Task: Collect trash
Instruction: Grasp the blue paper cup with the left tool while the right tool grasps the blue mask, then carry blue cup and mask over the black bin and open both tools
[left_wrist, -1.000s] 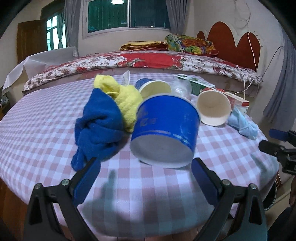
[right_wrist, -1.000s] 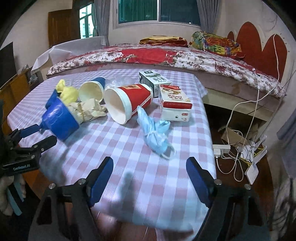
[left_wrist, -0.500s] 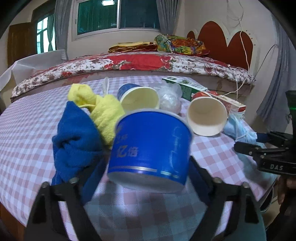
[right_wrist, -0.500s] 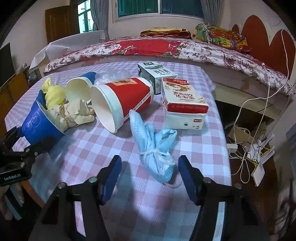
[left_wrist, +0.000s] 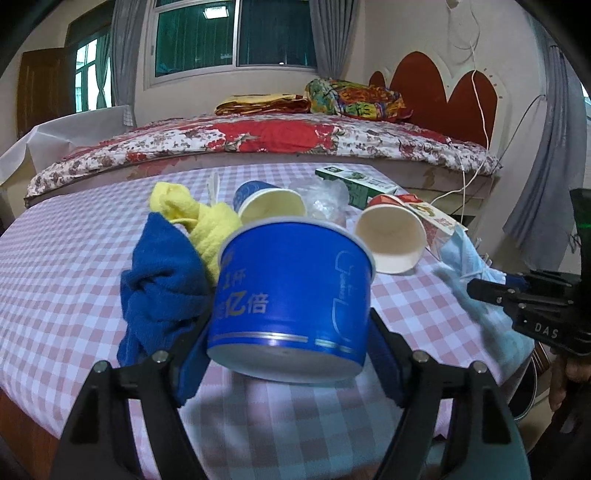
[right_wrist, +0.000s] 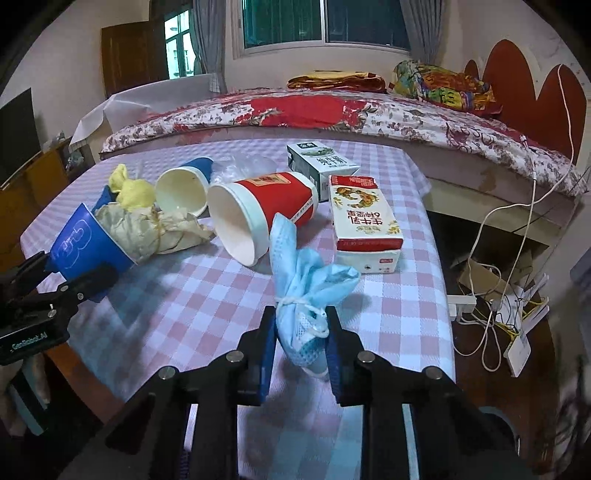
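My left gripper (left_wrist: 290, 345) is shut on a blue paper bowl (left_wrist: 291, 291) and holds it tilted just above the checked tablecloth. In the right wrist view the same bowl (right_wrist: 85, 247) has crumpled brown paper (right_wrist: 147, 229) stuffed in its mouth. My right gripper (right_wrist: 301, 341) is at the table's near right edge. Its jaws are closing, and a bundled light blue face mask (right_wrist: 303, 288) sits between them with both pads against its lower end. The mask's upper end sticks up in front of a red paper cup (right_wrist: 266, 206).
A blue cloth (left_wrist: 162, 288) and a yellow cloth (left_wrist: 210, 225) lie left of the bowl. Behind are a small blue cup (right_wrist: 184, 188), a clear plastic bag (left_wrist: 325, 195) and two cartons (right_wrist: 362, 218) (right_wrist: 321, 162). A bed stands beyond the table, cables (right_wrist: 498, 302) on the floor at right.
The left jaws closed on the blue bowl and tipped it up off the cloth. The right gripper moved forward to the mask and its jaws narrowed around it.
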